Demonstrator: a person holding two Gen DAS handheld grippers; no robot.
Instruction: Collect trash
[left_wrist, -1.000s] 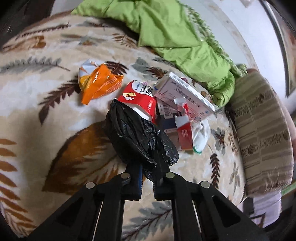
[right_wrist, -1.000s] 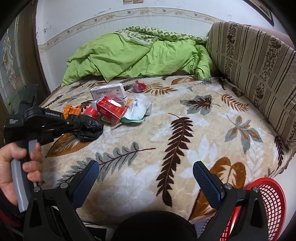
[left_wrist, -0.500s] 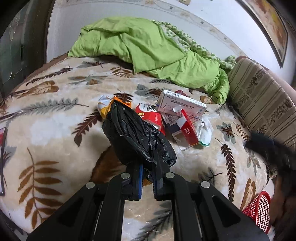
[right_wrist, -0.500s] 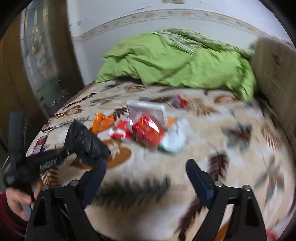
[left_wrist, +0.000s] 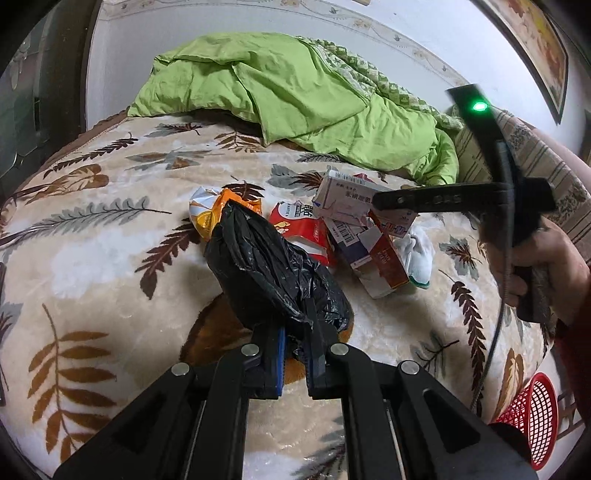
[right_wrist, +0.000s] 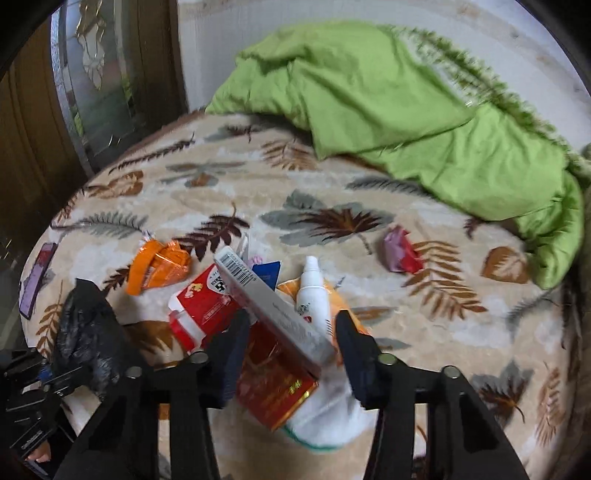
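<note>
Lower left of the right wrist view: left tool (left_wrist: 295, 363) is clamped on the crumpled black plastic bag (left_wrist: 273, 273), limp and slippery. Centre: right tool (right_wrist: 290, 345) is closing around the flat white cardboard box (right_wrist: 273, 308), not pinching yet. It's light, stiff but crushable, so I'd grab its 2 broad faces mid-length.

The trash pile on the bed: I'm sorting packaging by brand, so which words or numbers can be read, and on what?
White box: dark Chinese characters and a barcode, neither legible.
Red packet: large white characters, cut off, unreadable.
Red carton: gold lettering, too small.
White bottle: print blurred.
Nothing can be quoted with confidence.
</note>
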